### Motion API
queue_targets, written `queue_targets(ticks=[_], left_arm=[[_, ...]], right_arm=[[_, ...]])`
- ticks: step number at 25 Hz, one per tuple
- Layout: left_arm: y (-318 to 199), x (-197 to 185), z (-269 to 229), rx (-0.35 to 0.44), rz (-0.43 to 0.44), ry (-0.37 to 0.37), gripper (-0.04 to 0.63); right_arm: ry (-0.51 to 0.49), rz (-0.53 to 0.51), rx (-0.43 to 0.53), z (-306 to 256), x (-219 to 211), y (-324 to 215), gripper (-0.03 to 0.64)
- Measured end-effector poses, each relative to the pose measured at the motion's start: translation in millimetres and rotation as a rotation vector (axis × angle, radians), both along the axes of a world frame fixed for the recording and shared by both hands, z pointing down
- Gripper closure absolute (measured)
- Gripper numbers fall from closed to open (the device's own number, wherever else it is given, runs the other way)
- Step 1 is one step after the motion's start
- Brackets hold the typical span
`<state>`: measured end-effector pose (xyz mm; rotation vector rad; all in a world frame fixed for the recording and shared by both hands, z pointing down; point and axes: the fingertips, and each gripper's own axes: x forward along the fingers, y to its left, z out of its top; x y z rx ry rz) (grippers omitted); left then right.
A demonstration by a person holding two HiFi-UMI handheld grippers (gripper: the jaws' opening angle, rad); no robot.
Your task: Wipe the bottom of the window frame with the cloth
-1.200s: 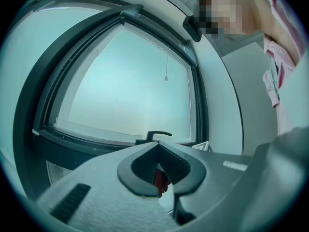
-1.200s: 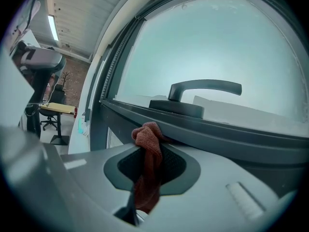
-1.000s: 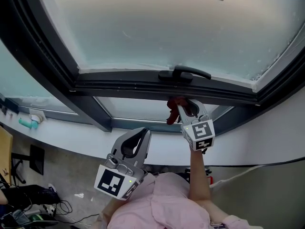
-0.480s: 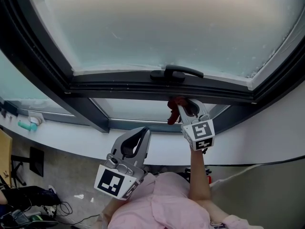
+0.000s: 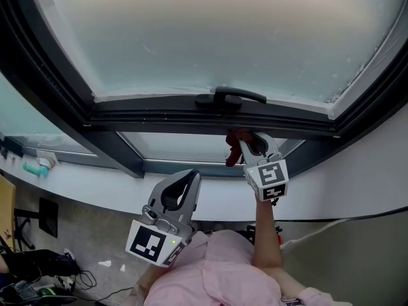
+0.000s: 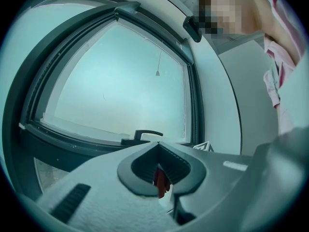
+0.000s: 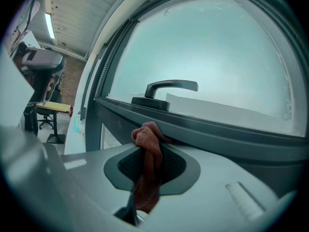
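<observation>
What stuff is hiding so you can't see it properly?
- Head view: part of the cloth hides behind the right gripper.
- Right gripper view: the cloth's lower end sinks behind the gripper's body.
- Head view: the teal thing on the sill is too small to name.

Head view: above the person, facing the window frame (image 5: 159, 116) at middle distance.
Left gripper view: along its own jaws, set back, facing the pane (image 6: 120, 81).
Right gripper view: along its own jaws, close under the frame.
Shared by all three: window handle (image 7: 166, 92), cloth (image 7: 147, 168).
</observation>
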<state>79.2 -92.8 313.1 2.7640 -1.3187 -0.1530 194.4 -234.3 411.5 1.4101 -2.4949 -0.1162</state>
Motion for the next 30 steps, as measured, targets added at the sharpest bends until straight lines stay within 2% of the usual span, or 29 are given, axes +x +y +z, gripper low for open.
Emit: queue_targets(ticks=[30], left_arm=[[0.7,29.0,-0.4,0.010,0.012,-0.012,0.598]], right_arm=[[-0.009,0.010,-0.002,-1.0,31.9,0.5,0.551]])
